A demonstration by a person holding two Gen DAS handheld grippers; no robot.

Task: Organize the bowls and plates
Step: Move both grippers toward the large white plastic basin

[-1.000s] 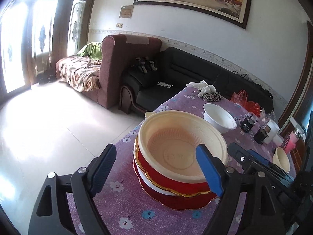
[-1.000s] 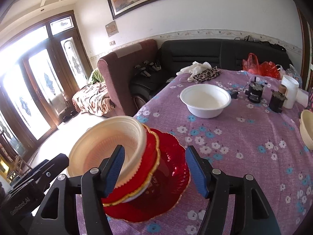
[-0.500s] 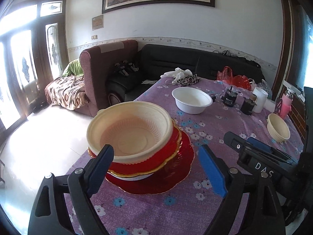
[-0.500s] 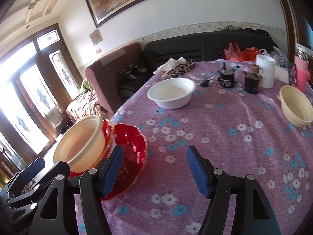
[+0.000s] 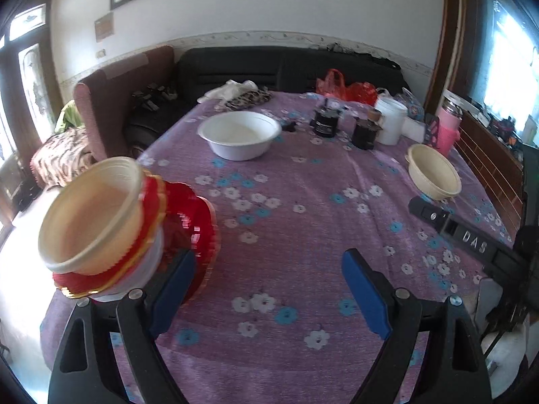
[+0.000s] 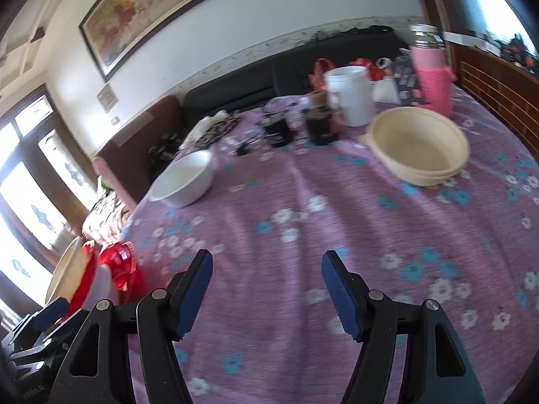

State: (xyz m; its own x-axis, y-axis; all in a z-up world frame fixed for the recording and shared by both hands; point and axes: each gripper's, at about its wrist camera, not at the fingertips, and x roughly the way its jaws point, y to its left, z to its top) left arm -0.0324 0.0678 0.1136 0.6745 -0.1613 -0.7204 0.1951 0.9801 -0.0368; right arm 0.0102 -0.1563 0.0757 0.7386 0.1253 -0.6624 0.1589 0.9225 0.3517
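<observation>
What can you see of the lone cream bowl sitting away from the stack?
The cream bowl is round and shallow, looks like matte plastic, with a stepped rim and a small tab handle on its left in the right wrist view. It sits upright and empty on the purple floral tablecloth, at the table's far right, in front of the pink bottle and white container. Nothing visibly touches it except the cloth; neither tool is near it.

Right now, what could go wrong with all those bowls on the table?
The stack of bowls and red plates sits close to the table's edge, so a bump might knock it off. The cream bowl stands near the black jars and pink bottle; reaching in could tip them.
</observation>
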